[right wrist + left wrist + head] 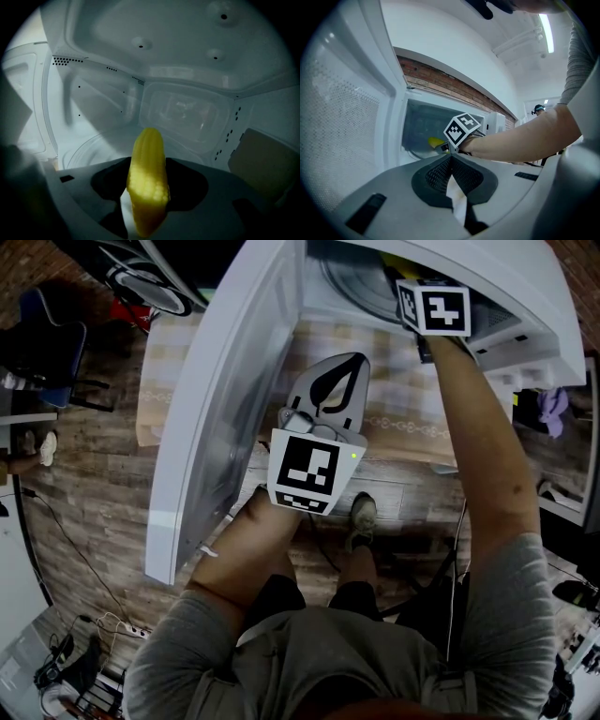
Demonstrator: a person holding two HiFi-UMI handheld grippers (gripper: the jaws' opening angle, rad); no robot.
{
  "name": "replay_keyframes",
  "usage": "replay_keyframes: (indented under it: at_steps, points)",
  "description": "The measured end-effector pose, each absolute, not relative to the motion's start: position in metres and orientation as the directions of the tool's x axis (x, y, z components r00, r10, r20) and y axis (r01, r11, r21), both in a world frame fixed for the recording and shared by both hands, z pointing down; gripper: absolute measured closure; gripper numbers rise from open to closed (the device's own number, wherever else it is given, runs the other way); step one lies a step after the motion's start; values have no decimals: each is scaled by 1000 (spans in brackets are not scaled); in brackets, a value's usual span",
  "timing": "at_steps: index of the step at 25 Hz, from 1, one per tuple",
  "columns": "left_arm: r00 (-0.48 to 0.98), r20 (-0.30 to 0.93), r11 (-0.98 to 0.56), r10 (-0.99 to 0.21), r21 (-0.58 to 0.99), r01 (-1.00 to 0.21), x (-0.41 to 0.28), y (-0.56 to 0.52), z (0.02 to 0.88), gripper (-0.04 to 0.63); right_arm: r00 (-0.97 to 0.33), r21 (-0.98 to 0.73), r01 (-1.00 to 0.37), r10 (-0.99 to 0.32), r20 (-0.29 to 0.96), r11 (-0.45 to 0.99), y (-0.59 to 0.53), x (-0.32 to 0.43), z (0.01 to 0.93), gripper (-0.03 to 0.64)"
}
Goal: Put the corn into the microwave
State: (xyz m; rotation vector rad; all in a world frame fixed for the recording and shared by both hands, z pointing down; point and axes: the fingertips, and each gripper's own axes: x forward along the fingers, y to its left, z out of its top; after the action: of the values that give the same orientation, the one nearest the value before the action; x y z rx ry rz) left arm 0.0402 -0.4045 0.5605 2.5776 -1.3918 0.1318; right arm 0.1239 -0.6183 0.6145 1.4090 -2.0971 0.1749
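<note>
1. White microwave (534,306) is seen standing on a cloth-covered table (403,413), with its door (225,409) swung wide open at the left.
2. The corn (146,187) is pinched lengthwise between the jaws of the right gripper (148,161) — inside the cavity, with its tip aimed at the back wall.
3. The glass turntable (89,152) is seen below the cob, near its front rim; whether the two touch cannot be told.
4. The left gripper (339,367) is held outside, over the table's near edge beside the open door — its jaws are pressed together, and nothing is gripped.
</note>
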Motion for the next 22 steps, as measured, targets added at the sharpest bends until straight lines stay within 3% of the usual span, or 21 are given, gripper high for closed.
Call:
replay_keyframes:
  at_steps: [7, 22]
  points:
    - [548, 173, -531, -819, 134, -837, 38, -402, 555, 588, -263, 202, -880, -795, 547, 430, -614, 123, 613, 330]
    - [541, 197, -526, -818, 124, -841, 35, -394, 540, 588, -275, 169, -892, -799, 535, 420, -593, 130, 598, 322]
